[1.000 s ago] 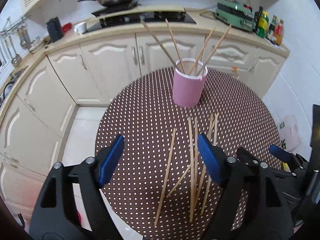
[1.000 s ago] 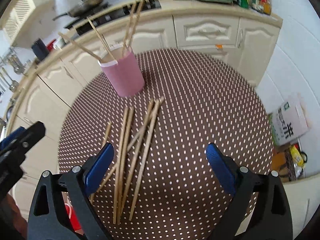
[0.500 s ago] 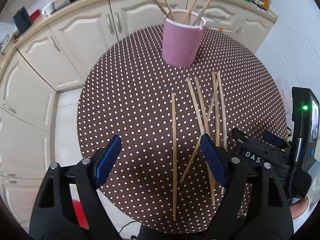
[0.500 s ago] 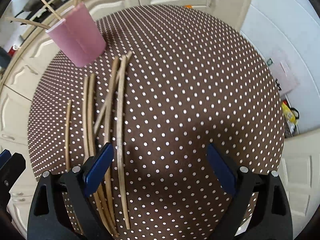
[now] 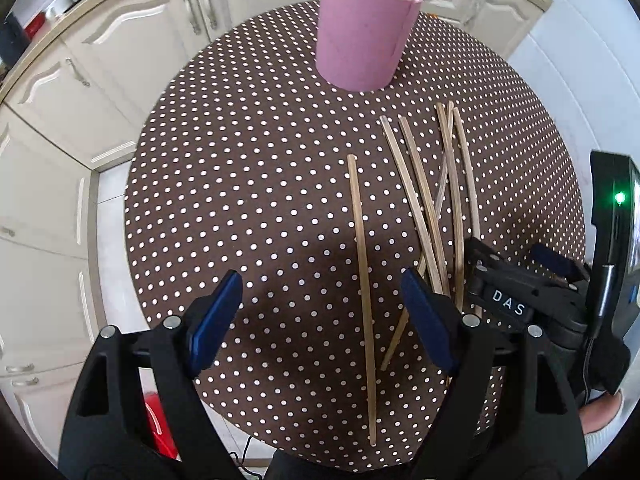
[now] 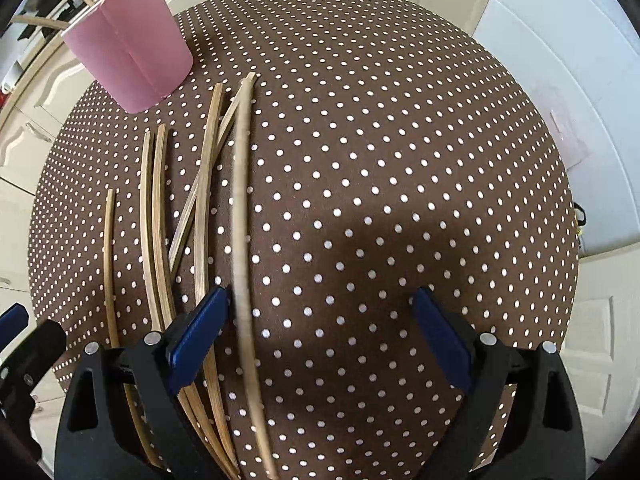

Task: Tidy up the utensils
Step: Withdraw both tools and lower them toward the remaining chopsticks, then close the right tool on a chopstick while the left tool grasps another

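Hovering, I held both fingers apart; rightmost chopstick point(image 6: 240, 216) lay lengthwise just inside right gripper point(image 6: 320, 328) inner finger point(image 6: 200, 332); left gripper point(image 5: 320, 312) straddled lone chopstick point(image 5: 362, 272).

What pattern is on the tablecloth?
White polka dots on dark brown tablecloth, clearest in the right wrist view.

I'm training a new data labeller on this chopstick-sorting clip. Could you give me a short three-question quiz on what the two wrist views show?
1. True or false: both grippers are open.
2. Where does the pink cup stand: A on the dotted table, B on the counter, C on the floor?
3. Fill in: the loose chopsticks on the table number ___.

Key: 1 true, the left gripper and the right gripper hold nothing; 2 A; 3 six.
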`<state>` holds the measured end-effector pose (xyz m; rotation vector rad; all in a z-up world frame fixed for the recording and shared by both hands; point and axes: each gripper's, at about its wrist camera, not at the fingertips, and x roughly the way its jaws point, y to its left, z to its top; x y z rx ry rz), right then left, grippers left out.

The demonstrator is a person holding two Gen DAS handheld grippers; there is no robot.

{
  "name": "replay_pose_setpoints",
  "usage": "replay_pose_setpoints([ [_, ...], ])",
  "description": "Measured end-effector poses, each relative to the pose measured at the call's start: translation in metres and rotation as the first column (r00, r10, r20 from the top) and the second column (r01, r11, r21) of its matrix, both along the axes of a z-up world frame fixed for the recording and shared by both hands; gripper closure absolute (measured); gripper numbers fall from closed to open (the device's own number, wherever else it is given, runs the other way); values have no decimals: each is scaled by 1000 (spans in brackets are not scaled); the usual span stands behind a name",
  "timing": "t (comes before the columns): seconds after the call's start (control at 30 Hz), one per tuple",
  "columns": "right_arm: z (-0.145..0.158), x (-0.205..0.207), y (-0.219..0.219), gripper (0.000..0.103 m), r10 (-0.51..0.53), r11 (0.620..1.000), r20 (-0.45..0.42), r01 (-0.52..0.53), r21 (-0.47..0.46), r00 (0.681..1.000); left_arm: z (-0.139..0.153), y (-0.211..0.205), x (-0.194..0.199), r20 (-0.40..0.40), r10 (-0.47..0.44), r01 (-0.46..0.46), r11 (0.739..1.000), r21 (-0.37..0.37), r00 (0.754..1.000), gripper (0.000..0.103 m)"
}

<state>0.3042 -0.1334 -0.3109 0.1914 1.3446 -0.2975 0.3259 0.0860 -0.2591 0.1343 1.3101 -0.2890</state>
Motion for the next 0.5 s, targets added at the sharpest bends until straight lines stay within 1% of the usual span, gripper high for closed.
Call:
replay_pose_setpoints([
  [0.07,3,8,5,20,8,1000,5,-8,-7,1000,-3,-1,4,-9,-9,9,1000,-4,1000,23],
  [0.13,4,18,12,33,34,999,17,-34,-16,999,-6,-2,10,-16,-13,13,1000,-5,1000,23],
  [0.17,5,23,16,36,54,998,25,-53,-20,998,-8,-3,13,-23,-14,14,1000,-8,1000,23],
  [0.23,6,28,22,52,85,996,38,-84,-20,996,-11,-3,19,-35,-11,11,1000,-11,999,23],
  [0.27,6,31,25,55,103,995,44,-102,-18,994,-13,-3,25,-44,-10,9,1000,-10,999,23],
  [0.3,6,34,28,63,118,993,49,-117,-15,992,-16,-3,27,-51,-8,8,1000,-9,999,23],
  [0.33,7,38,36,68,126,992,50,-125,-15,991,-18,-3,30,-59,-6,6,1000,-11,998,23],
  [0.4,7,44,42,72,137,990,53,-136,-18,989,-21,-2,37,-69,4,-6,1000,-31,998,23],
  [0.5,8,50,51,76,164,986,50,-163,-22,985,-26,-2,49,-69,13,-19,996,-88,998,23],
])
